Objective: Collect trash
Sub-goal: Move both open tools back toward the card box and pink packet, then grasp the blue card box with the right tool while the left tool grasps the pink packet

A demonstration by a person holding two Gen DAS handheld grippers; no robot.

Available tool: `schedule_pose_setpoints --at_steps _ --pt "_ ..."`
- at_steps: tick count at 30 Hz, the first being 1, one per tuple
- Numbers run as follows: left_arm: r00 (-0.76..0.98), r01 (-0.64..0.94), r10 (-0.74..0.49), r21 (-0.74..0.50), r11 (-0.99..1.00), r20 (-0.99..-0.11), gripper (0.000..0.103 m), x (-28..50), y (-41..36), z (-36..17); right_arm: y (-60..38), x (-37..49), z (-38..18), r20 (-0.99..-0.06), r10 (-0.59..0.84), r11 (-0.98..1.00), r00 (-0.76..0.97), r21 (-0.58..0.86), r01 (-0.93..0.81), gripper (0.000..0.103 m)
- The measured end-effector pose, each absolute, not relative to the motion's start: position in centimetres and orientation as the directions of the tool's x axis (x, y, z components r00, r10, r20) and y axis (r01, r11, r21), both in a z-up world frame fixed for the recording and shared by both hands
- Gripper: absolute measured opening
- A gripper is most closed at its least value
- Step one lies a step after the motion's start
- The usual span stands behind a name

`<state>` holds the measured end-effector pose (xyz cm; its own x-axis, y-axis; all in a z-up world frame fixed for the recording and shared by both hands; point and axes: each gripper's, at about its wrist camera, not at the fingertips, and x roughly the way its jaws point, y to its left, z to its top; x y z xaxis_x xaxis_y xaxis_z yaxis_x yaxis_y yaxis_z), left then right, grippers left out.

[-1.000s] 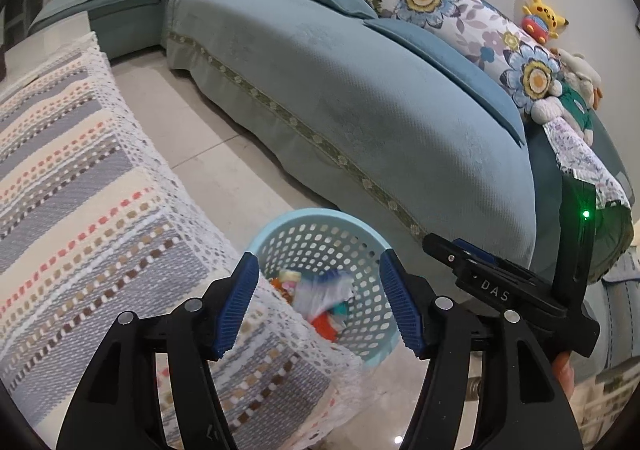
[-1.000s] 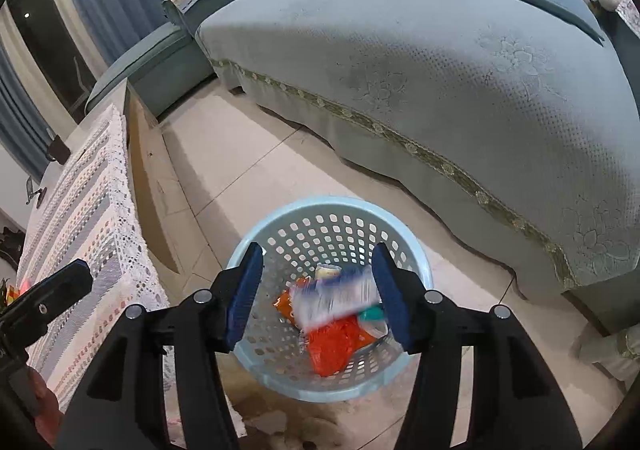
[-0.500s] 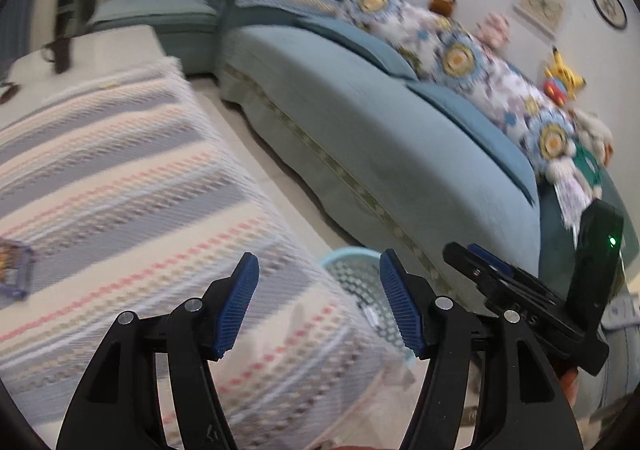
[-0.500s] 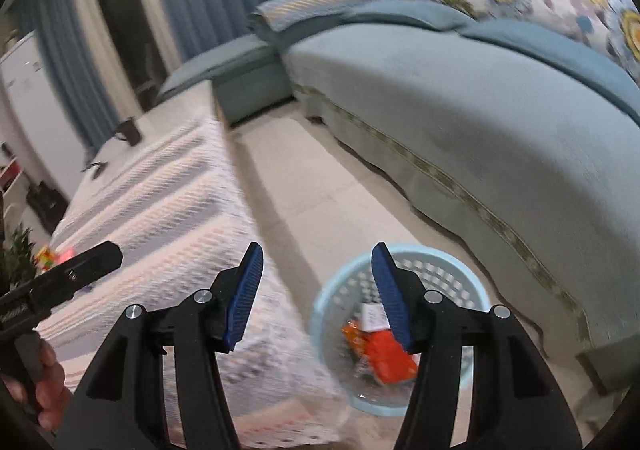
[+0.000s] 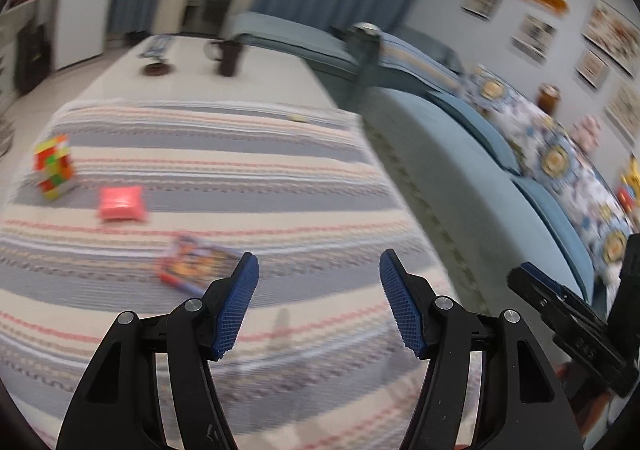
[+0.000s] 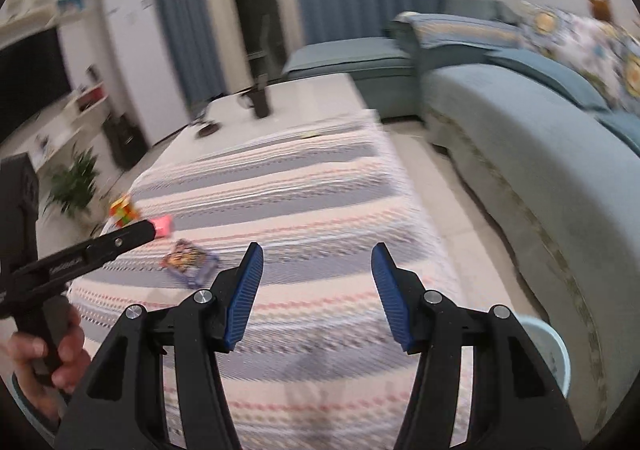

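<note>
Both views are blurred by motion. On the striped tablecloth (image 5: 280, 177) lie a colourful snack wrapper (image 5: 192, 270) (image 6: 188, 260) and a pink packet (image 5: 120, 203) (image 6: 164, 225). My left gripper (image 5: 319, 302) is open and empty above the cloth, the wrapper just left of its fingers. My right gripper (image 6: 317, 294) is open and empty too, over the cloth's near right part. The light blue trash basket (image 6: 554, 354) shows only as a rim at the lower right, behind the right gripper's finger. The left tool (image 6: 80, 254) appears at the left of the right wrist view.
A multicoloured puzzle cube (image 5: 54, 167) (image 6: 124, 211) stands near the table's left edge. A dark cup (image 5: 230, 57) and small items sit at the bare far end. The teal sofa (image 6: 540, 137) runs along the right across a tiled aisle. A hand (image 6: 44, 362) holds the left tool.
Both grippers swung up and left, away from the basket with its trash and over the table. The basket left the left view; wrapper, packet and cube came into view. Jaws stayed as wide.
</note>
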<state>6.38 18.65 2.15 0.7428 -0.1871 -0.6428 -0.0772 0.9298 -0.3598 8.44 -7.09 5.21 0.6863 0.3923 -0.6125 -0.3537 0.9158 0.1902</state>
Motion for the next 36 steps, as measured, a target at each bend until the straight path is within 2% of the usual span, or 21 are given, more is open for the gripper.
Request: schedule_pose_setpoints --at_steps 6,8,13,23,26,31,36 --pt "0.743 -0.184 -0.091 -0.334 0.925 -0.663 0.059 6.4 25.7 1.2 0.8 10.3 3.4 -0.653 0.465 0.858 0.597 0.167 -0.485 0.054" --pt "0.739 -0.213 -0.071 -0.332 0.919 -0.670 0.059 6.5 27.7 0.6 3.5 10.9 2.0 -0.675 0.492 0.829 0.550 0.171 -0.532 0.063" --pt "0.703 -0.292 -0.020 -0.313 0.904 -0.711 0.059 7.5 33.1 -1.9 9.9 12.1 -2.0 -0.747 0.493 0.763 0.446 0.125 -0.635 0.067" --pt "0.658 -0.316 -0.044 -0.330 0.890 -0.752 0.059 11.1 36.9 -6.0 15.6 14.6 -7.3 -0.811 0.441 0.731 0.385 0.076 -0.678 0.078" --pt "0.647 -0.315 -0.049 -0.326 0.891 -0.761 0.059 12.1 36.9 -6.7 16.5 15.5 -8.0 -0.818 0.438 0.723 0.373 0.074 -0.687 0.085" --pt "0.642 -0.310 -0.067 -0.339 0.888 -0.763 0.059 13.1 37.0 -7.4 17.8 16.0 -8.5 -0.822 0.437 0.706 0.365 0.062 -0.705 0.084" --pt "0.640 -0.301 -0.073 -0.337 0.892 -0.765 0.059 13.6 36.6 -7.7 17.9 15.5 -8.4 -0.815 0.432 0.708 0.386 0.042 -0.705 0.073"
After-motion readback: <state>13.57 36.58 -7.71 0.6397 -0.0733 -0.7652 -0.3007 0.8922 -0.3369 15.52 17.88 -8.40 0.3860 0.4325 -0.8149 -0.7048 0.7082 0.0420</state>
